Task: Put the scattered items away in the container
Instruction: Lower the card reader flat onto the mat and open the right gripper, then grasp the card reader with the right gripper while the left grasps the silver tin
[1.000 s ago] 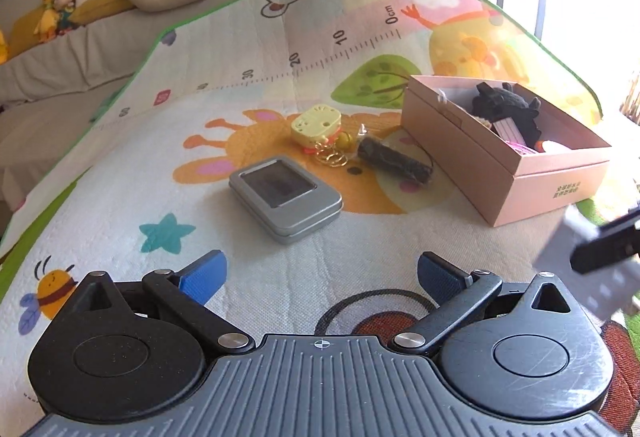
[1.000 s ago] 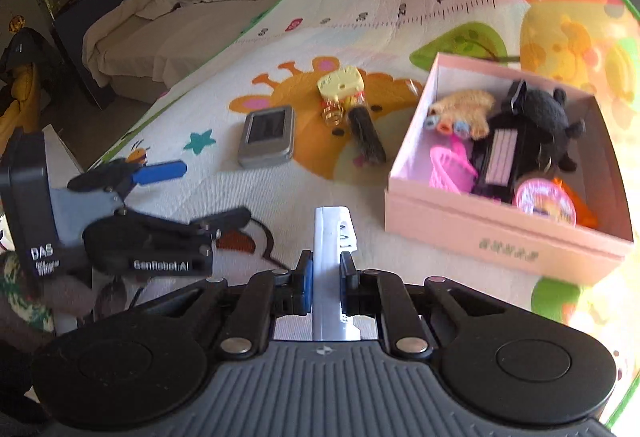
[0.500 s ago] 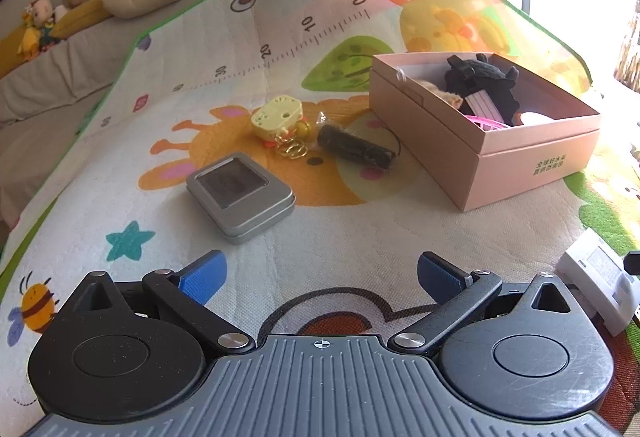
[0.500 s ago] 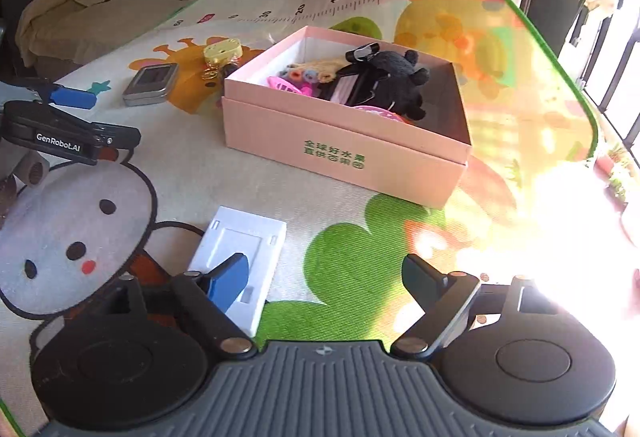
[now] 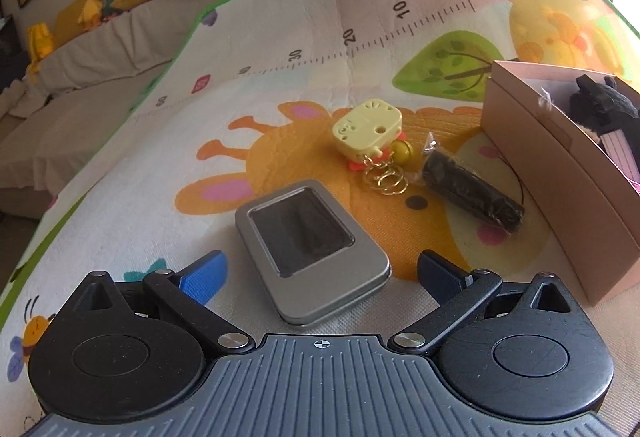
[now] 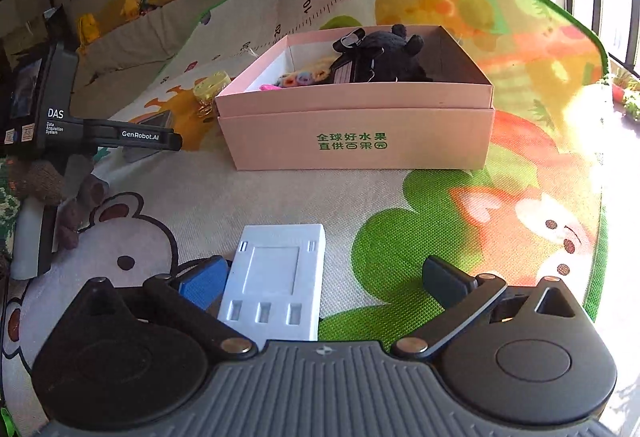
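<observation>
Partly done: pink box (image 6: 356,133) on the play mat holds a black plush (image 6: 384,57) and small toys. Outstanding on the mat: silver tin (image 5: 312,249), yellow keychain toy (image 5: 368,129), black pouch (image 5: 472,193), white case (image 6: 276,281). Left tongs (image 5: 320,273) apart, straddling the tin; right tongs (image 6: 324,281) apart, white case between the fingers, nothing gripped.

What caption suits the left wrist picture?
Open left gripper poised over a silver tin, with keychain, black pouch and pink box beyond.
</observation>
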The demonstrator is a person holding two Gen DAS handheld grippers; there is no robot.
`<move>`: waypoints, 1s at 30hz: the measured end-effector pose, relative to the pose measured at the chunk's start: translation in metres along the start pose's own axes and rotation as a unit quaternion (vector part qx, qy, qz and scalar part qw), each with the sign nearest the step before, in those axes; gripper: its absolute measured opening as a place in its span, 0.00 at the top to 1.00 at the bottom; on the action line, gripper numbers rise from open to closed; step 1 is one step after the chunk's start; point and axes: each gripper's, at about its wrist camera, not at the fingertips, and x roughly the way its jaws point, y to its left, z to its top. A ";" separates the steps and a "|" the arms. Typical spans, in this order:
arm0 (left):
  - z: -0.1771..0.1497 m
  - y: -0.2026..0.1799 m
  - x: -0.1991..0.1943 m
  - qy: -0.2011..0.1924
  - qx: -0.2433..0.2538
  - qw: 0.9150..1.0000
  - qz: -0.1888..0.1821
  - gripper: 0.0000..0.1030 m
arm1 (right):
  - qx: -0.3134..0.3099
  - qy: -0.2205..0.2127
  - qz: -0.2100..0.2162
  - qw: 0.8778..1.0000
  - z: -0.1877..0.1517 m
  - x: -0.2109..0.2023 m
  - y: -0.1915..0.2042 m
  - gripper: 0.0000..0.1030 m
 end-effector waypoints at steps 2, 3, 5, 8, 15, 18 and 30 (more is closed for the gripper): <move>0.000 0.002 0.002 -0.002 0.000 1.000 -0.005 0.00 | 0.001 -0.002 0.001 1.000 -0.001 0.001 0.000 0.00; -0.001 0.002 0.002 -0.004 -0.001 1.000 -0.007 0.00 | 0.002 -0.003 0.003 1.000 -0.001 0.001 0.000 0.00; -0.002 0.004 0.001 -0.007 -0.001 1.000 -0.016 0.05 | 0.000 -0.003 0.001 1.000 -0.001 0.002 0.000 0.00; -0.004 0.002 -0.007 -0.013 0.009 0.999 -0.033 0.23 | -0.013 0.003 -0.011 1.000 -0.001 0.005 0.005 0.00; -0.016 -0.001 -0.028 -0.016 0.033 0.998 -0.060 0.31 | -0.048 0.018 -0.037 0.998 -0.001 0.010 0.015 0.00; -0.027 -0.006 -0.048 -0.014 0.047 0.994 -0.102 0.31 | -0.047 0.018 -0.035 0.998 -0.001 0.009 0.014 0.00; -0.079 -0.034 -0.109 0.000 0.124 0.965 -0.231 0.19 | -0.092 0.043 -0.007 0.995 -0.010 -0.006 0.022 0.00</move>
